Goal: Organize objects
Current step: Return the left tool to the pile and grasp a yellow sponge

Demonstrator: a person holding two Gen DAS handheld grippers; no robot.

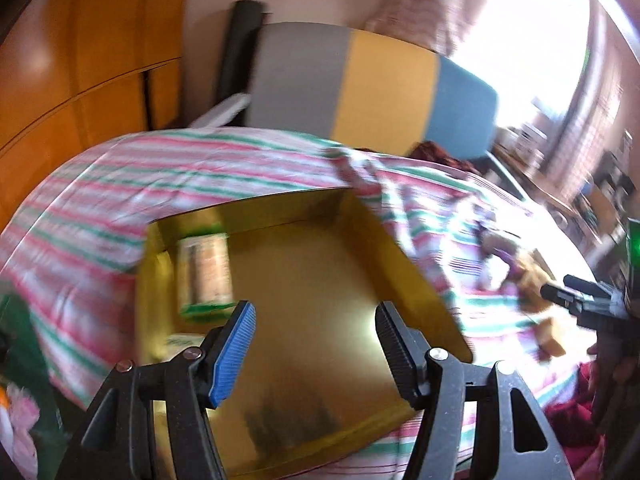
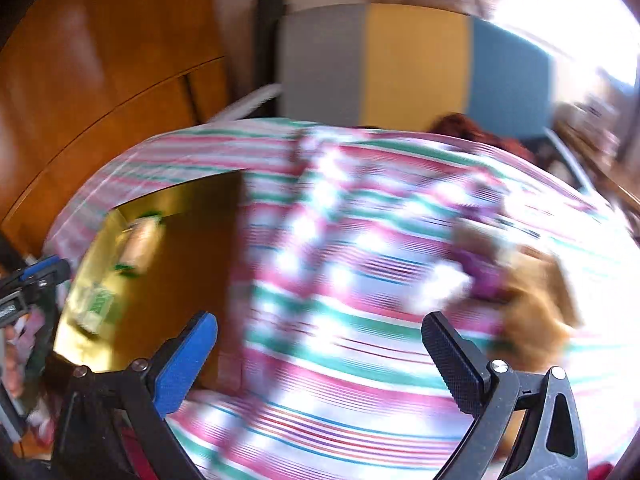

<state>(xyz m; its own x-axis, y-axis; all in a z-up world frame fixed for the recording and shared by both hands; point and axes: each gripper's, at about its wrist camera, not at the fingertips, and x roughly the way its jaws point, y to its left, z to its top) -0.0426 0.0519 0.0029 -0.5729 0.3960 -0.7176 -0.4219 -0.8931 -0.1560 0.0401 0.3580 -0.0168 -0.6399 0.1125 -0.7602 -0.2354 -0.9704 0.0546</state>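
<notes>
A gold open box (image 1: 304, 280) lies on a bed with a pink, green and white striped sheet (image 1: 160, 168). A green and beige packet (image 1: 206, 272) lies inside at its left, with a second packet (image 1: 180, 342) nearer me. My left gripper (image 1: 314, 344) is open and empty just above the box. My right gripper (image 2: 320, 352) is open and empty over the sheet, right of the box (image 2: 168, 280). Blurred brown and purple objects (image 2: 520, 280) lie on the sheet to its right; they also show in the left wrist view (image 1: 528, 276).
A padded headboard (image 1: 360, 84) in grey, yellow and blue stands behind the bed. A wooden wardrobe (image 1: 80, 60) is at the left. A bright window (image 1: 528, 40) and cluttered shelves (image 1: 592, 184) are at the right. Both views are motion-blurred.
</notes>
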